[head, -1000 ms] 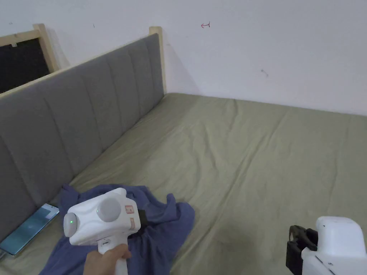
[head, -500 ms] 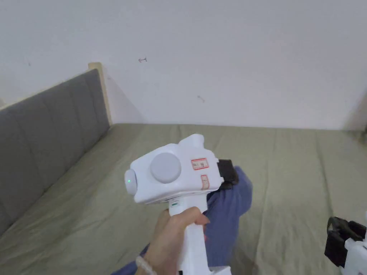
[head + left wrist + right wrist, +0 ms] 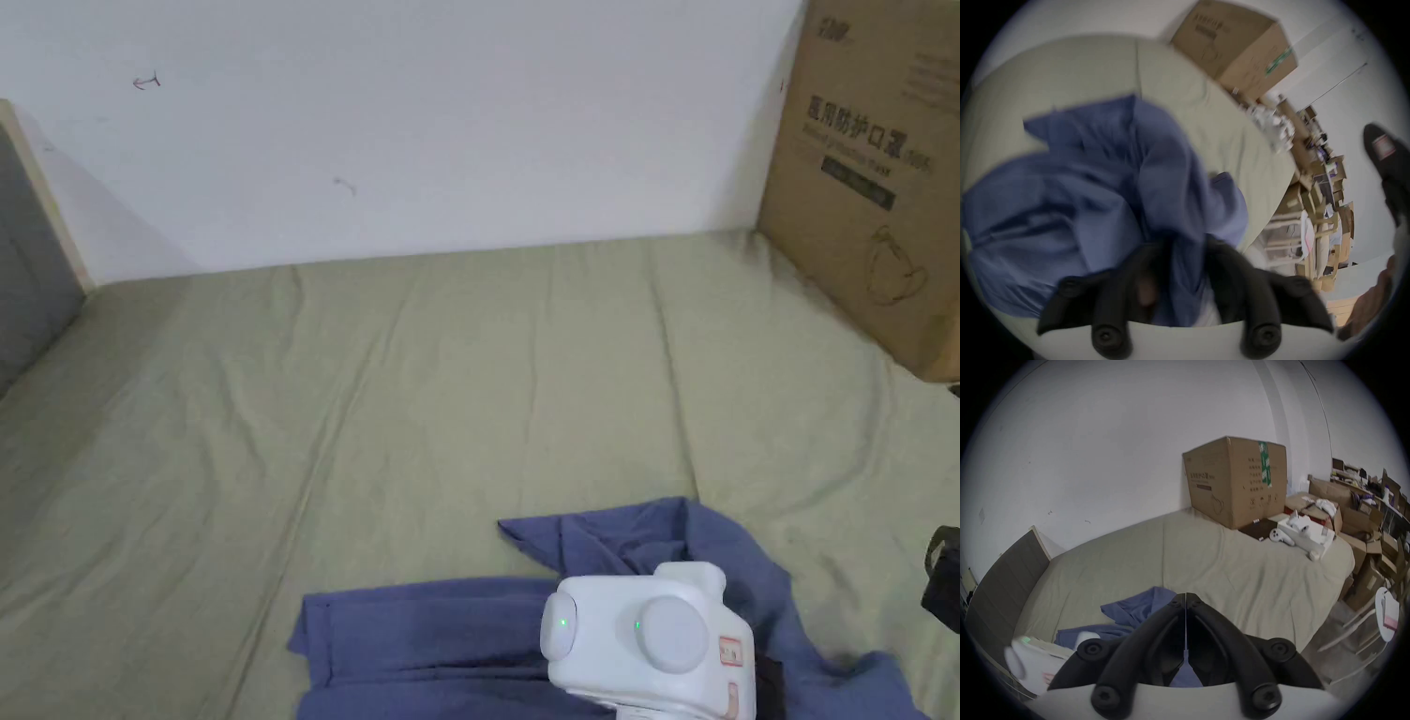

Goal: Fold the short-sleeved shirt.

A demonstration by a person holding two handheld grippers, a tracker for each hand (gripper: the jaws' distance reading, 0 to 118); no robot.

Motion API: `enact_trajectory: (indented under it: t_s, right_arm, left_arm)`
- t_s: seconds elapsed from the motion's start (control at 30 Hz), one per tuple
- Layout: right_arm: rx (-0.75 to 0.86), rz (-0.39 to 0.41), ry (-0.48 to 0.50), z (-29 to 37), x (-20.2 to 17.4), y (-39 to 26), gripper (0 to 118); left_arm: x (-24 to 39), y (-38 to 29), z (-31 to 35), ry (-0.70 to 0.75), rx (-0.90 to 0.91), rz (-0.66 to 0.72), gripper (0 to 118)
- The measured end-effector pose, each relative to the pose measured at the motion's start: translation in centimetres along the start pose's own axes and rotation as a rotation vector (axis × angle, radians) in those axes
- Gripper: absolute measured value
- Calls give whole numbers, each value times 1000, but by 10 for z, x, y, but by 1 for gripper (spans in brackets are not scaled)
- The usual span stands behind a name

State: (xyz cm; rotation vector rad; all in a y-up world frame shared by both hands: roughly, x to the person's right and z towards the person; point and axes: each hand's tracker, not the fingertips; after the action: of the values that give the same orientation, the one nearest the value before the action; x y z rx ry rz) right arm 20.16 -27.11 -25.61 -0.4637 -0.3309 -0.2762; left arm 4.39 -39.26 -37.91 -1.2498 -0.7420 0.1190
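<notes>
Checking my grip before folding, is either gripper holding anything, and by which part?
The left gripper pinches a bunched fold of the blue shirt; which part is too blurred to tell. The right gripper is shut on nothing.

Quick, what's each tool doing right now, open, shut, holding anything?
Left tool: shut on the blue shirt, a bunch of cloth pinched between its jaws.
Right tool: shut, jaws together, holding nothing, up above the bed.
</notes>
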Motion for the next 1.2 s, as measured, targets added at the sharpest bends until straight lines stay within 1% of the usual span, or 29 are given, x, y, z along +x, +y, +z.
enact_trajectory:
  t_s: [0.03,0.07,0.13,0.17,0.23,0.27,0.3,0.33,0.37,0.4,0.53,0.63,0.73,0.77,0.8,0.87,0.9,0.93,1.03,1.1,1.2]
  right_arm:
    - [-9,-3,0,-2,2,-3,1]
    - [-21,-5,-1,-5,4,-6,1]
    - [-44,-7,-4,-9,4,-10,1]
    - [-51,-9,-2,-11,3,-11,1]
    - [-64,-11,5,-15,-1,-12,1]
    - [-70,-12,13,-16,-3,-12,1]
    - [-72,-10,24,-16,-7,-12,1]
    - [-71,-5,33,-16,-10,-12,1]
    - [-68,7,41,-15,-14,-12,1]
    - [-65,22,49,-14,-19,-12,1]
    - [-69,68,79,-13,-36,-17,1]
    - [-88,92,107,-16,-48,-23,1]
    - [-105,111,127,-22,-58,-27,1]
    - [-112,118,136,-24,-61,-28,1]
    - [-119,121,140,-27,-64,-29,1]
    - [-130,126,152,-32,-69,-29,1]
    - [-135,127,156,-34,-71,-30,1]
    - [-140,130,160,-37,-73,-31,1]
    - [-157,141,165,-44,-78,-34,1]
    - [-176,151,163,-50,-79,-38,1]
    - [-200,158,157,-59,-79,-42,1]
  left_arm:
    - [-3,-6,-8,-7,-30,20,100]
    - [-5,-11,-16,-8,-66,26,108]
    - [-7,-15,-14,-12,-46,36,111]
    - [-7,-15,-4,-17,-26,39,108]
    - [-6,-7,9,-11,7,36,108]
    - [-5,-1,18,-4,47,22,102]
    - [-7,2,31,-1,88,9,90]
    - [-6,5,40,10,115,0,66]
    - [-6,7,50,47,138,-5,26]
    - [-8,8,57,82,152,-16,2]
    - [-35,-4,76,149,187,-5,0]
    - [-70,-14,88,199,194,102,0]
    - [-106,-13,114,187,245,200,0]
    - [-119,-9,127,197,279,217,6]
    - [-132,-3,140,227,296,222,25]
    - [-162,10,163,328,295,246,69]
    - [-180,16,171,364,301,270,78]
    - [-199,22,177,396,305,307,82]
    - [-257,40,175,466,255,433,82]
    - [-293,46,162,466,157,495,82]
    - [-315,50,138,474,88,533,81]
